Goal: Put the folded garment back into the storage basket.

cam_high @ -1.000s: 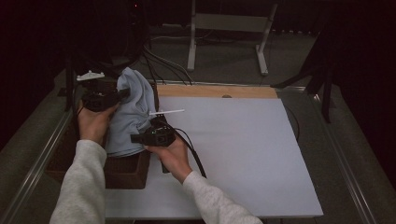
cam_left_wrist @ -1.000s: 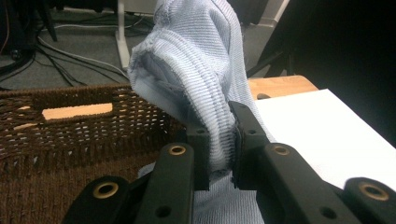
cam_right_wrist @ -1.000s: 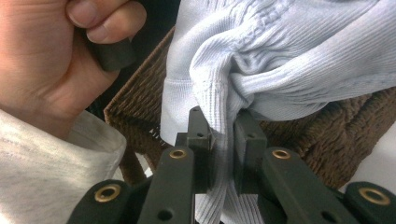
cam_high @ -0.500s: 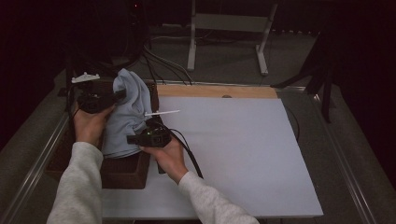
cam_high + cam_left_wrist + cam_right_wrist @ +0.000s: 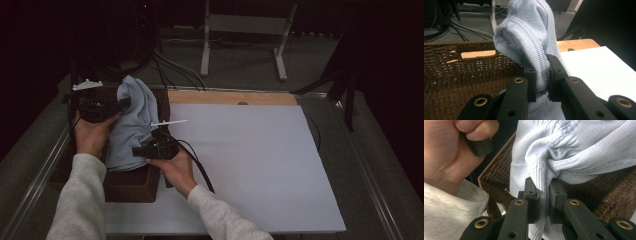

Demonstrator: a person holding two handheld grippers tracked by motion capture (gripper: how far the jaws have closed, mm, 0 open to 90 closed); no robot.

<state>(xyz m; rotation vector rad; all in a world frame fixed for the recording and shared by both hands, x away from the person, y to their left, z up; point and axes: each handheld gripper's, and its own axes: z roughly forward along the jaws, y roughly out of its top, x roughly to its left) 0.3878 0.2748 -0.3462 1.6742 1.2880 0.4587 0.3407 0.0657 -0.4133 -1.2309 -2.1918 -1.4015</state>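
A: Holding what, and where?
B: Both my grippers, left (image 5: 120,103) and right (image 5: 137,150), pinch the blue knit garment (image 5: 131,125) above the basket (image 5: 127,182) at nine o'clock; the worktop (image 5: 250,150) awaits it, I judge.

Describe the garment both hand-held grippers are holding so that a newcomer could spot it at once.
Start at the white board covering the table, then go to its left edge, where a dark brown woven basket sits. Rising out of it is the pale blue ribbed knit garment, pinched by the left hand-held gripper and the right hand-held gripper; it is the only soft, light-coloured thing there.
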